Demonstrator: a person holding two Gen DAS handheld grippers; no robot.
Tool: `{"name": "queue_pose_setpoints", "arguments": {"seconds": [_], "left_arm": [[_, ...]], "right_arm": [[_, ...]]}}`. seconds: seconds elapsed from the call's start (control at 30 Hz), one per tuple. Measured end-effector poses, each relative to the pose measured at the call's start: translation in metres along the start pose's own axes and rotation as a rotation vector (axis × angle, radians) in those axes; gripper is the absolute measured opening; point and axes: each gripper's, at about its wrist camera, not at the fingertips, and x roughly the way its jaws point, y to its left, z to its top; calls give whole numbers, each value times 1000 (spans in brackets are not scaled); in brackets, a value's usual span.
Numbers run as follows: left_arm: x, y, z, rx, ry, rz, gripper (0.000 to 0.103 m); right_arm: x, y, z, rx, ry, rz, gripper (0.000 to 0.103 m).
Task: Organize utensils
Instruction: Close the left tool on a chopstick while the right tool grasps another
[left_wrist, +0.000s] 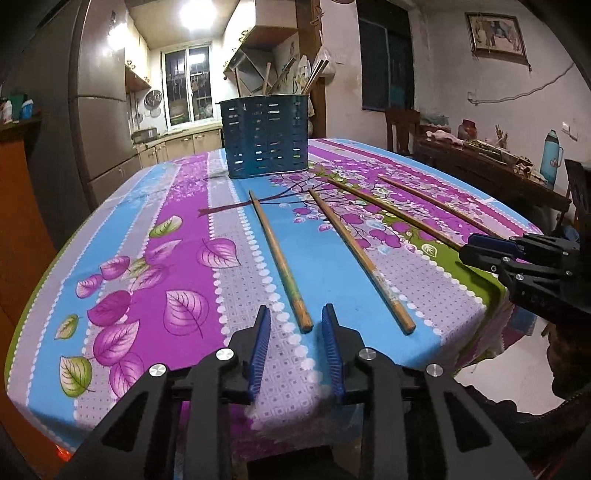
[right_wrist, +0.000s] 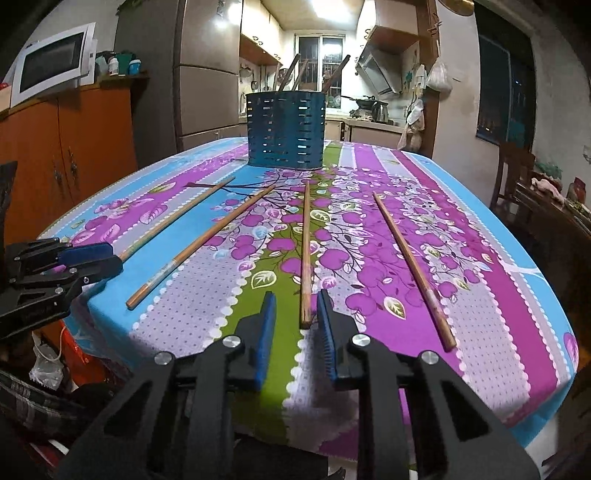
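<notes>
four wooden chopsticks lie on the table (right_wrist: 517, 280), spread like a fan with their thick ends toward the near edge and their tips toward a blue slotted utensil holder (right_wrist: 286, 129) standing upright near the far edge; it has a few sticks in it. the left gripper (left_wrist: 295, 317) is released, its jaws apart around the thick end of the leftmost chopstick (left_wrist: 280, 262) at the near edge, not closed on it. the right gripper (right_wrist: 296, 306) is also released, jaws straddling the end of the third chopstick (right_wrist: 306, 254). the second chopstick (right_wrist: 199, 247) and the rightmost chopstick (right_wrist: 412, 266) lie untouched.
</notes>
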Motion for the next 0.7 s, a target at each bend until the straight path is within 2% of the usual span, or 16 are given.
{"name": "queue_pose_setpoints", "arguments": {"seconds": [0.27, 0.37, 0.57, 0.7], "left_arm": [[1, -2, -2, -8, -28, -1, 26], [2, -2, -3, -6, -36, -1, 26], [2, -2, -6, -19, -53, 3, 22], [1, -5, -9, -6, -72, 23, 22]], "right_arm": [[1, -5, -1, 2, 7, 17, 19], [1, -11, -2, 26, 4, 47, 18], [1, -12, -4, 43, -11, 67, 6], [0, -11, -6, 63, -28, 67, 5]]}}
